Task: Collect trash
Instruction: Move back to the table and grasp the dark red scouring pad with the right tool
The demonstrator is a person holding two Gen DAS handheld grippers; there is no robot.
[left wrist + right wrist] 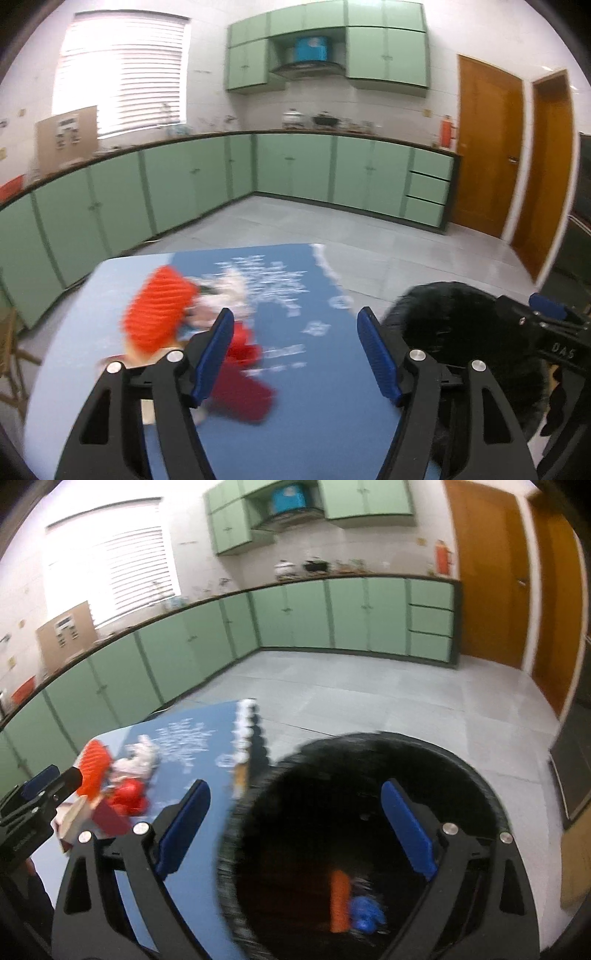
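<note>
Apparently mid-sort, both grippers spread empty: left gripper (295,350) faces the trash pile (207,325), right gripper (295,830) hangs over the bin (369,760).

Ribbed orange plastic piece (157,308); matt blue tablecloth (317,398); glossy wooden doors (487,147).

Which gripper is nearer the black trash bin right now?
Right. The right gripper hangs open over the black trash bin; the left gripper is over the table's trash pile, beside the bin.
</note>
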